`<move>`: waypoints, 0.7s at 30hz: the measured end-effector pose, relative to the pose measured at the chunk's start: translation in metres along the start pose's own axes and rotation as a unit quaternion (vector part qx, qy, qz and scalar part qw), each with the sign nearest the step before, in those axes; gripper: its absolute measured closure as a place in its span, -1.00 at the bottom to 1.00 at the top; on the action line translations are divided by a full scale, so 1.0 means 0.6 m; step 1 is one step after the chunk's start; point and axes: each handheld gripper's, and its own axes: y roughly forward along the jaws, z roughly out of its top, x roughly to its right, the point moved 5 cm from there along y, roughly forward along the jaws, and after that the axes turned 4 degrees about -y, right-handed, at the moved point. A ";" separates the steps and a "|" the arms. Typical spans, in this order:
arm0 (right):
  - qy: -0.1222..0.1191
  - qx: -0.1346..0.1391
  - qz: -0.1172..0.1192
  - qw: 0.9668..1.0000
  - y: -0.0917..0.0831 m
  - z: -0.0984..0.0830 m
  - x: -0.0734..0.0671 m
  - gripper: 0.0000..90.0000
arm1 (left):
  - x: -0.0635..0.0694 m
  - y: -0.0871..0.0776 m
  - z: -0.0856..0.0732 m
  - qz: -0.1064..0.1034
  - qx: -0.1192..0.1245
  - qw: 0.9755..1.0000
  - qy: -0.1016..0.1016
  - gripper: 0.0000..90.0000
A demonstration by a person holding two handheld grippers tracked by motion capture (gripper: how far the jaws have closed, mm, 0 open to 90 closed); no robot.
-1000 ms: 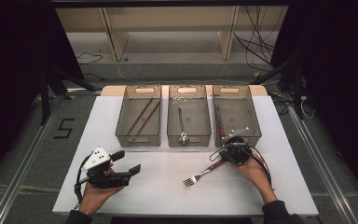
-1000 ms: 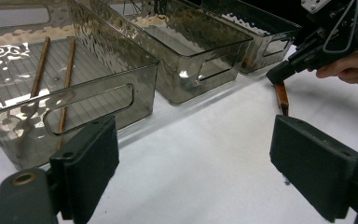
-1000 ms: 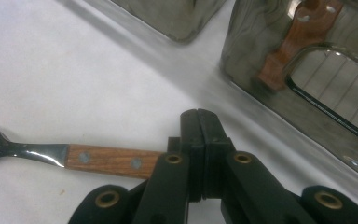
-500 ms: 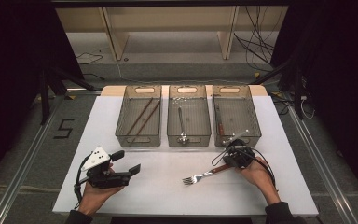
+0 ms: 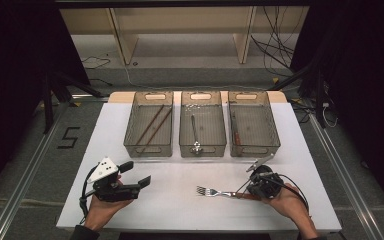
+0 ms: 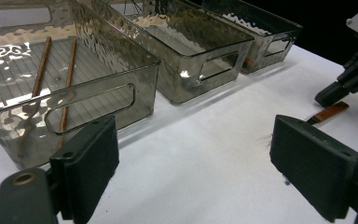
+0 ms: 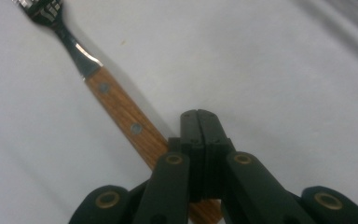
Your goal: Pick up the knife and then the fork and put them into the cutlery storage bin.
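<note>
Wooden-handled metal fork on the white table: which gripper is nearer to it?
Right. The right gripper sits over the wooden-handled metal fork at its handle end, jaws shut; the left gripper is well off to the fork's left, jaws open.

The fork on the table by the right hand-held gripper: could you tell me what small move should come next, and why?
Probably open the right hand-held gripper and set its jaws astride the fork. The jaws are shut, pads together, lying over the wooden handle rather than clamping it, and the fork lies flat on the table.
</note>
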 end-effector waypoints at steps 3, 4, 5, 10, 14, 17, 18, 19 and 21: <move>-0.009 -0.006 0.003 1.000 -0.003 -0.004 -0.009 1.00 | 0.000 0.000 0.000 0.000 -0.001 1.000 0.001 -0.67; -0.012 -0.007 0.006 1.000 -0.004 -0.005 -0.011 1.00 | 0.000 0.000 0.000 0.000 -0.001 1.000 0.001 -0.67; -0.012 -0.010 0.007 1.000 -0.004 -0.006 -0.014 1.00 | 0.000 0.000 0.000 0.000 -0.001 1.000 0.001 -0.67; -0.027 0.006 0.010 1.000 -0.016 -0.001 -0.018 0.79 | -0.001 -0.001 0.000 0.000 0.000 1.000 0.001 -0.67; -0.055 0.015 0.024 0.998 -0.032 0.013 -0.031 0.33 | -0.001 0.000 0.000 -0.001 -0.001 1.000 0.001 -0.67; -0.074 0.006 0.034 0.997 -0.032 0.024 -0.046 0.00 | 0.000 0.000 0.000 -0.001 -0.001 1.000 0.002 -0.67; -0.082 0.000 0.034 0.996 -0.030 0.027 -0.049 -0.07 | 0.000 0.000 0.000 -0.001 0.000 1.000 0.002 -0.67; -0.088 -0.004 0.032 0.996 -0.027 0.029 -0.053 -0.14 | 0.000 -0.001 0.000 0.000 0.000 1.000 0.002 -0.67; -0.097 -0.015 0.034 0.995 -0.021 0.032 -0.058 -0.21 | 0.000 -0.001 0.000 0.000 0.000 1.000 0.001 -0.67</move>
